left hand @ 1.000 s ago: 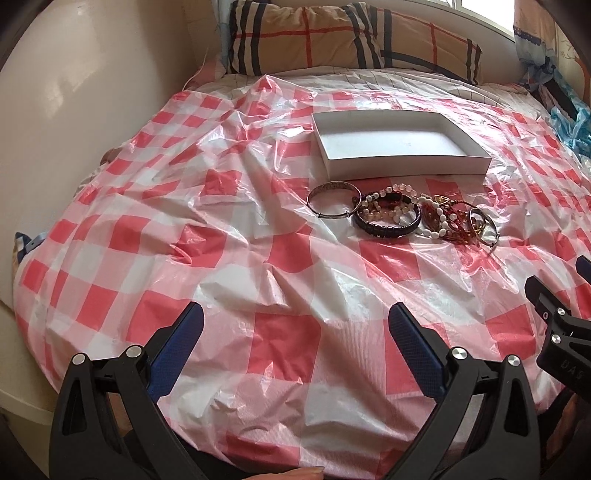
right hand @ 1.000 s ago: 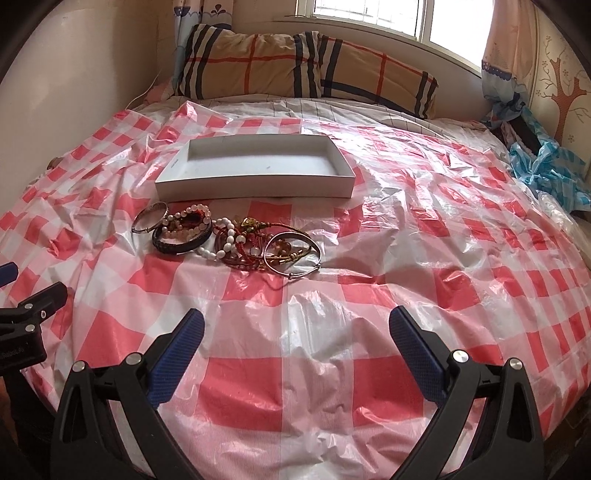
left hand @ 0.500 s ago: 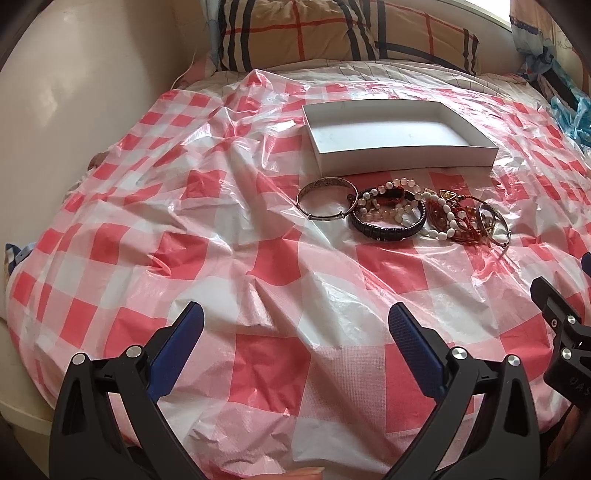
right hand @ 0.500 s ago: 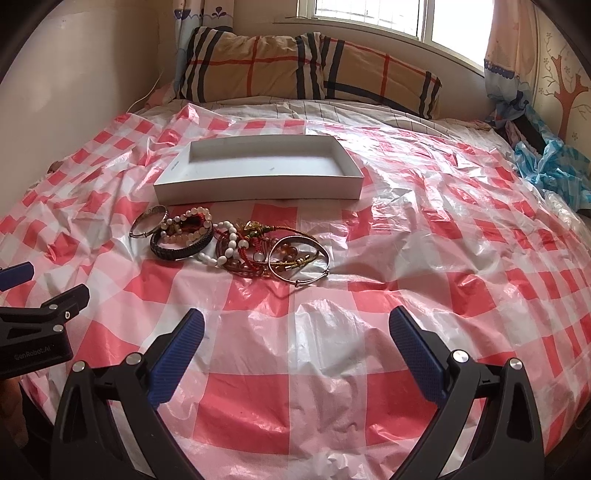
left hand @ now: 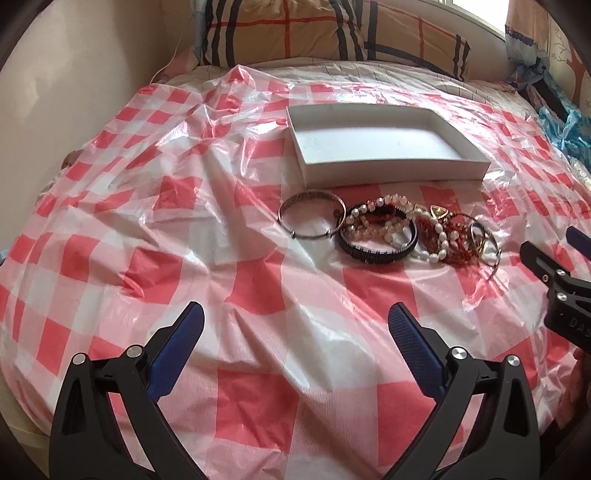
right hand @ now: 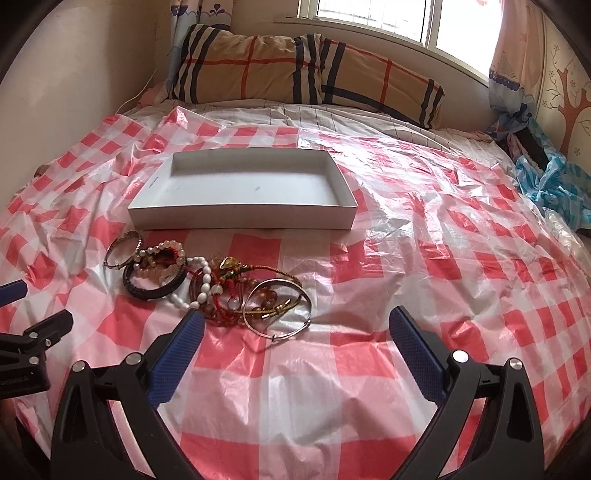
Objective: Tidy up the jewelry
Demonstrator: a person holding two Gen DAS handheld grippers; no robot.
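The bracelets are heaped just before the white box. The left gripper and right gripper are held spread apart, empty, short of them.

Soft window daylight, fisheye-warped edges

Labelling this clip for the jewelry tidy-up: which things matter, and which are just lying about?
For the job: shallow white cardboard box; silver metal bangle; black ribbed bracelet; white bead strand.
Lying about: plaid tan pillow; crumpled blue plastic bag.
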